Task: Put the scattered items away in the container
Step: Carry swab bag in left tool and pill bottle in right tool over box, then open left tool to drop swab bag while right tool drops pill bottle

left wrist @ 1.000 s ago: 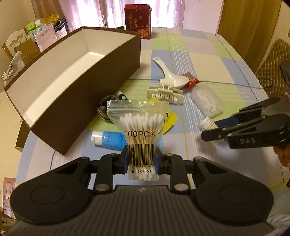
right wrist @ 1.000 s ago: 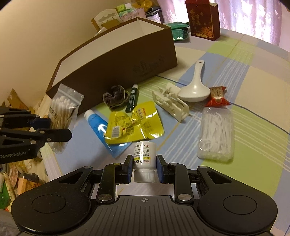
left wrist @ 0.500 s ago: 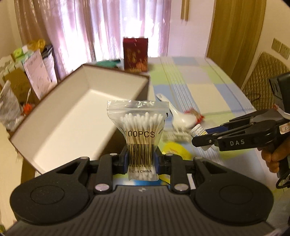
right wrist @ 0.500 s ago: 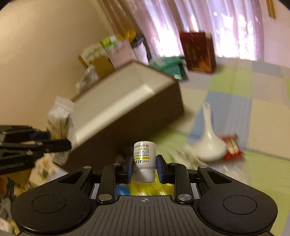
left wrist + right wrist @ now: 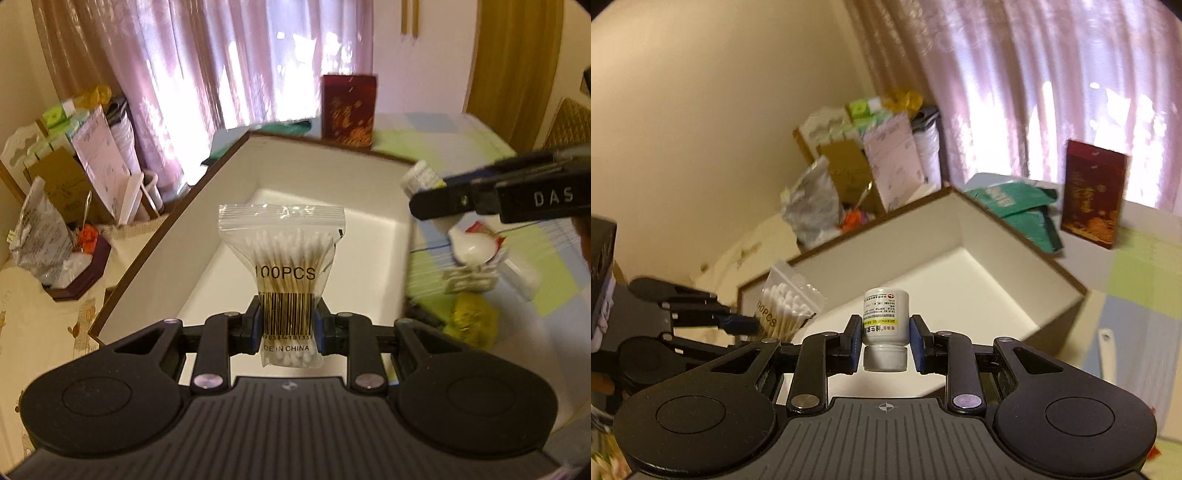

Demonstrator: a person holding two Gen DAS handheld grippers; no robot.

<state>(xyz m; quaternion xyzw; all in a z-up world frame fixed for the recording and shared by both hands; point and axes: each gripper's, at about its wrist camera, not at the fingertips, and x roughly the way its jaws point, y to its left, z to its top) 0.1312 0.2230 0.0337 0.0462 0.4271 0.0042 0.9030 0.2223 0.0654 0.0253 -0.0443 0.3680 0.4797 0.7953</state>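
My left gripper is shut on a clear bag of cotton swabs, holding it upright over the near end of the brown box with white inside. My right gripper is shut on a small white pill bottle, cap toward me, above the box. In the left wrist view the right gripper comes in from the right over the box rim with the bottle. The right wrist view shows the left gripper with the swab bag at the box's left end.
On the checked tablecloth right of the box lie a white spoon, a red snack packet, a white clip and a yellow packet. A red carton stands behind the box. Clutter fills the side table at left.
Both grippers have lifted away from the scattered items and swung over to the box, each still holding its item. The box interior now fills the view below them.
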